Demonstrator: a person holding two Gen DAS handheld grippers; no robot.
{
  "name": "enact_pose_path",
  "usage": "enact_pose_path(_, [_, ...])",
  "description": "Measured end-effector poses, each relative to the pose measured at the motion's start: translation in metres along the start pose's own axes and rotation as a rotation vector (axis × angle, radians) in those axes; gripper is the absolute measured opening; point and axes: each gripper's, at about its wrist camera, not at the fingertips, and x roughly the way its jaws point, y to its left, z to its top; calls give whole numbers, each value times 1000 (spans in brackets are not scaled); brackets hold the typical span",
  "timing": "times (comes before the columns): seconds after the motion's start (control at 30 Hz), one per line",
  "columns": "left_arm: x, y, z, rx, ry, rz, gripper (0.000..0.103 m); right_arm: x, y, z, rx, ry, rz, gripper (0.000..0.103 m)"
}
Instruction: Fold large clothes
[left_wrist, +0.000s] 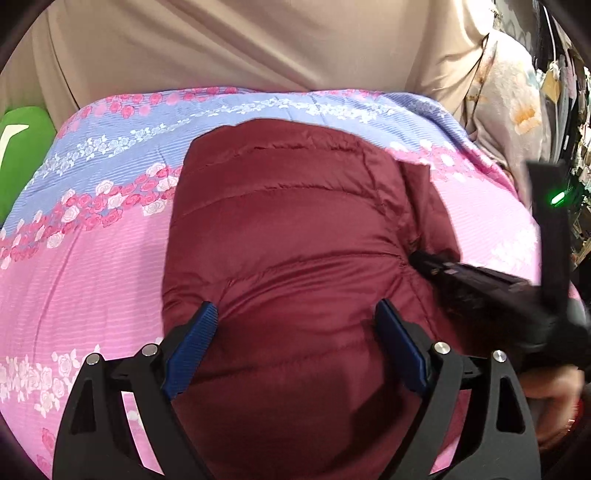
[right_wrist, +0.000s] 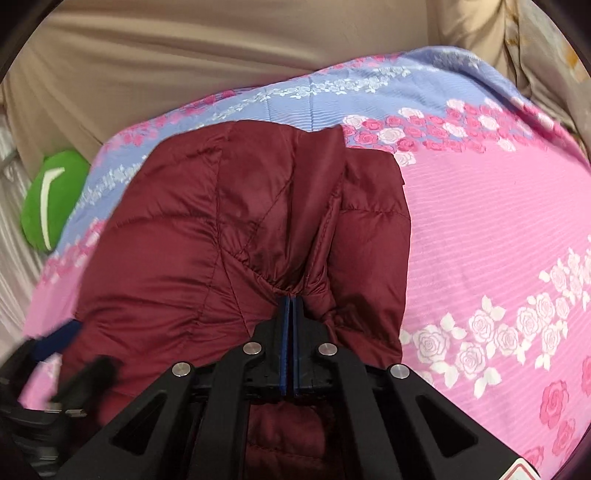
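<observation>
A dark red quilted puffer jacket (left_wrist: 295, 221) lies on a pink and blue floral bedspread (left_wrist: 92, 258). My left gripper (left_wrist: 295, 317) is open, its blue pads (left_wrist: 195, 332) spread over the jacket's near part, holding nothing. My right gripper (right_wrist: 291, 299) is shut on a bunched fold of the jacket (right_wrist: 258, 203) near its right side. In the left wrist view the right gripper (left_wrist: 424, 260) reaches in from the right and pinches the jacket. In the right wrist view the left gripper shows blurred at the lower left (right_wrist: 55, 339).
A beige fabric headboard (left_wrist: 240, 44) stands behind the bed. A green cushion (left_wrist: 22, 155) sits at the far left, also in the right wrist view (right_wrist: 51, 199). A floral pillow (left_wrist: 517, 110) lies at the far right. The bedspread (right_wrist: 480, 221) extends to the right.
</observation>
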Motion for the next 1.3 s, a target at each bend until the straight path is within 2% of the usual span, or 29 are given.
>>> enact_pose_path(0.1, [-14, 6, -3, -16, 7, 3, 85, -3, 0, 0, -9, 1, 0, 0])
enact_pose_path(0.2, [-24, 21, -12, -42, 35, 18, 85, -30, -3, 4, 39, 0, 26, 3])
enact_pose_path(0.3, [-27, 37, -24, -78, 74, 21, 85, -72, 5, -1, -22, -22, 49, 10])
enact_pose_path(0.43, [-26, 45, -34, -107, 101, -7, 85, -100, 19, -26, -110, 36, 70, 11])
enact_pose_path(0.5, [-24, 44, -35, -112, 106, -9, 85, -95, 20, -41, -119, 79, 52, 11])
enact_pose_path(0.63, [-19, 39, -39, -97, 115, -13, 86, -67, 9, -60, -95, 136, 1, 0])
enact_pose_path(0.77, [-13, 36, -43, -95, 130, -7, 88, -50, 3, -67, -87, 142, 3, 0])
enact_pose_path(0.9, [-10, 36, -44, -107, 137, -4, 88, -55, 4, -61, -85, 164, 2, 0])
enact_pose_path(0.97, [-11, 34, -43, -101, 135, 4, 88, -68, 5, -51, -66, 144, 8, 1])
enact_pose_path(1.1, [-11, 34, -43, -104, 136, 5, 88, -94, 22, -25, -108, 31, 23, 2])
enact_pose_path(1.3, [-11, 34, -43, -105, 137, 5, 88, -62, 33, -13, -135, 36, -33, 2])
